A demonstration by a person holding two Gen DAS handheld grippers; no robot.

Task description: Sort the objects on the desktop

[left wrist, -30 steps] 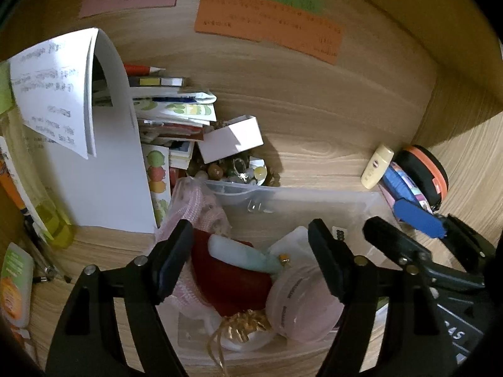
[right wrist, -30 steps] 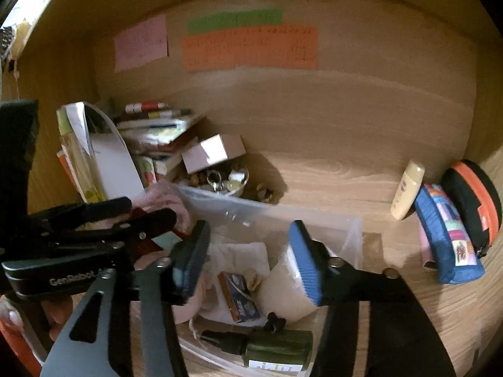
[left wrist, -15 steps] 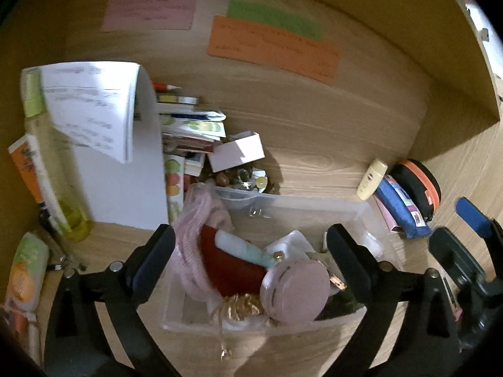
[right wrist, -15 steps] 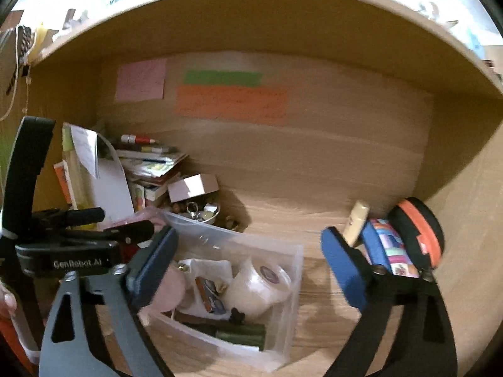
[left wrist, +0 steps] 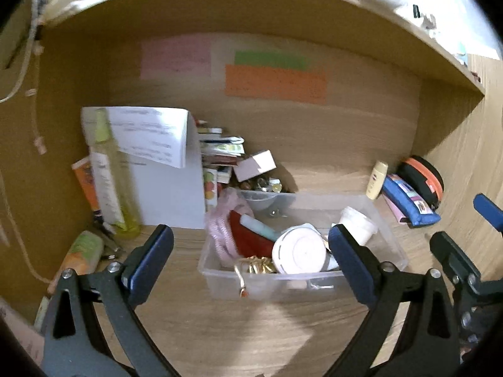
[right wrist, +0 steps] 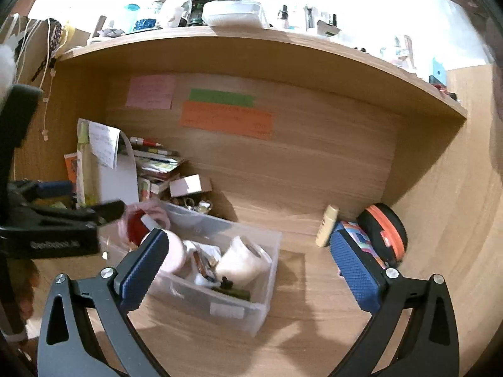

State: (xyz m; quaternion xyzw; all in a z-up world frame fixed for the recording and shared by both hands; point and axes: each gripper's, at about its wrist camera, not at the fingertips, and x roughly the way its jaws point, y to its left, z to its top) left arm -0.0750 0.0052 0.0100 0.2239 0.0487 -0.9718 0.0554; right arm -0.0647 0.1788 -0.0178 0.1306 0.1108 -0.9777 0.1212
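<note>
A: Item one, the clear plastic bin (left wrist: 301, 278); where is it?

B: On the wooden desk (left wrist: 251, 330), under the shelf, in front of the white folder (left wrist: 169, 194) and the stack of books (left wrist: 220, 150); it is full: pink round case (left wrist: 298, 251), red pouch (left wrist: 251, 238), pink knit cloth (left wrist: 220, 232), gold ribbon (left wrist: 254, 265), white roll (left wrist: 358, 224).

A: Left gripper (left wrist: 250, 254)?

B: Jaws spread wide, nothing between the pads; a second ago they stood narrower, right over the bin's contents; now the gripper sits back from the bin and more of the desk shows.

A: Right gripper (right wrist: 251, 270)?

B: Wide apart too, holding nothing; a second ago its pads stood half as far apart above the bin; it has since drawn back, and the shelf top with its bottles (right wrist: 195, 6) has come into view.

A: Other entries?

B: Cream tube (right wrist: 327, 226), blue pouch (right wrist: 358, 235) and black-and-orange case (right wrist: 383, 232) on the right, unmoved; pink note (right wrist: 151, 91), green strip (right wrist: 220, 97) and orange note (right wrist: 226, 119) on the back wall, as before.
</note>
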